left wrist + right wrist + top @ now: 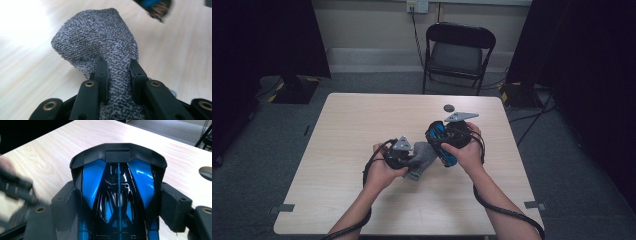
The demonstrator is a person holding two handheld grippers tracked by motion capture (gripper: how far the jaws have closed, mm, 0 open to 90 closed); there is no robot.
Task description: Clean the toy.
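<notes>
Grey carpet and a black folding chair [459, 52] sit behind your pale wooden table [362, 125], with a small dark round disc [449, 107] lying near its far edge. Your left gripper [408, 159] is down at the table's middle, and look at that: in the left gripper view its two black jaws are clamped on a grey knitted terry cloth [100, 47], the fabric bunched between them and rising in a rumpled peak above the wood. From above, that cloth [422, 159] spills out just right of your left hand [382, 172], resting on the table between the two tools. Over on your right gripper [443, 142], the jaws are pressed against both sides of a glossy blue and black plastic toy car [118, 192], its body running straight up the right gripper view. From the high view the car [441, 142] tilts toward the cloth, close beside it, your right hand [467, 155] wrapped around the tool.
</notes>
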